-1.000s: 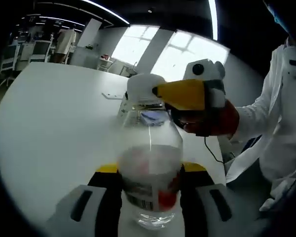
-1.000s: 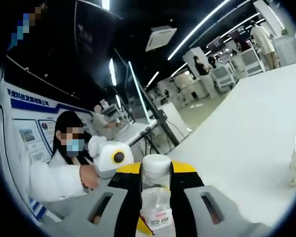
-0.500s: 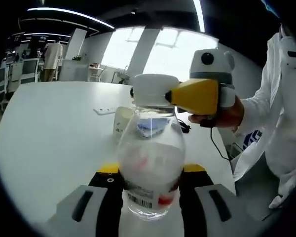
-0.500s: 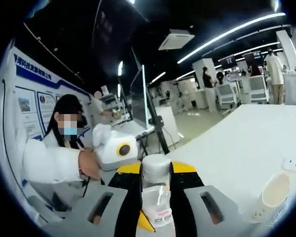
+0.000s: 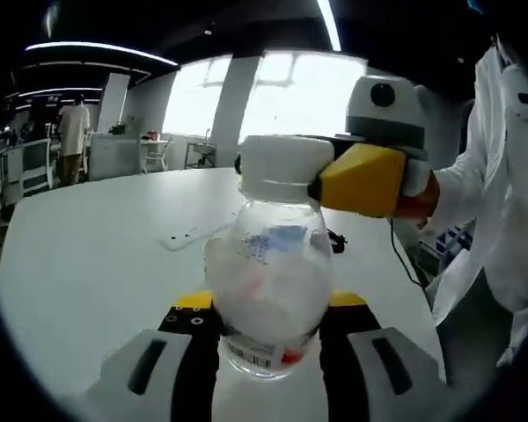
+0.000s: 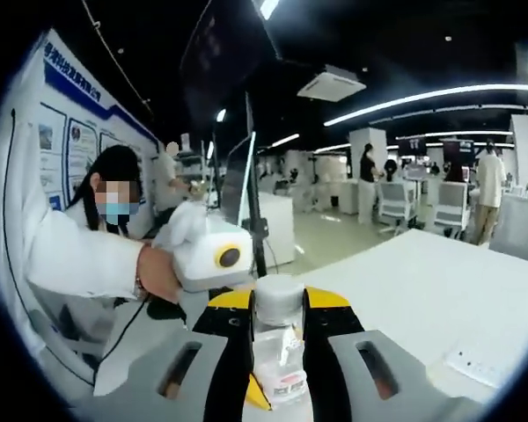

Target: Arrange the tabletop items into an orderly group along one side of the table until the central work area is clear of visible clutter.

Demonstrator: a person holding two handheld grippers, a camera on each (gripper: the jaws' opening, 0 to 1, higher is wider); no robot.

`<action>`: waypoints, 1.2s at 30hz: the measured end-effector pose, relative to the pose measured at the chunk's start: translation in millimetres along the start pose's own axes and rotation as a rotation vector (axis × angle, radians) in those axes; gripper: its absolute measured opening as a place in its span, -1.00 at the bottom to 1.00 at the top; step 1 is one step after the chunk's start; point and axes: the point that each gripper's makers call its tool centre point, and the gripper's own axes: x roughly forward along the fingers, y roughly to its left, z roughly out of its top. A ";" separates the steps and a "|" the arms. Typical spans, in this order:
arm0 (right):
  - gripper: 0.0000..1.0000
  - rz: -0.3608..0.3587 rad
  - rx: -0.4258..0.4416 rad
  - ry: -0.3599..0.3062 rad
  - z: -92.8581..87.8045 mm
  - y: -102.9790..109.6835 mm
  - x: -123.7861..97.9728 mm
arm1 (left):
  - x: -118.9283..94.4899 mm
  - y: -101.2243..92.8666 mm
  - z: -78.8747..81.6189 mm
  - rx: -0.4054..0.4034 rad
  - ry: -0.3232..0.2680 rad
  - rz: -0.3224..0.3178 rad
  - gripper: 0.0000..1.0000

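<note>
The left claw [image 5: 266,327] grips the body of a clear bottle [image 5: 268,294], held above the desk [image 5: 97,246]. The right claw [image 6: 277,316] clamps its white cap [image 6: 279,294]. A power strip [image 5: 187,236] lies mid-desk.

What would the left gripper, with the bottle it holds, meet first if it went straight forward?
Probably the paper cup just behind the bottle on the white table; the left gripper points at it, though depth is unclear.

Both views look close along their own jaws from opposite sides at one shared bottle [image 5: 266,281] above the bench [image 5: 97,255].
</note>
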 end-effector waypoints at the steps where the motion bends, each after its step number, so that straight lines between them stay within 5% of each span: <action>1: -0.65 -0.006 -0.020 -0.001 3.3 -4.6 0.1 | 1.9 4.4 4.8 0.016 0.002 -0.002 -0.13; 10: -0.65 -0.062 -0.126 0.017 5.5 -39.0 5.6 | 21.8 37.8 19.0 0.089 0.032 -0.018 -0.12; 21: -0.65 -0.142 -0.115 0.064 -21.8 -69.6 8.2 | 45.3 56.5 1.1 0.076 0.070 -0.073 -0.12; 36: -0.64 -0.172 -0.140 0.115 -42.0 -81.2 8.2 | 58.0 65.0 -12.4 0.072 0.089 -0.108 -0.09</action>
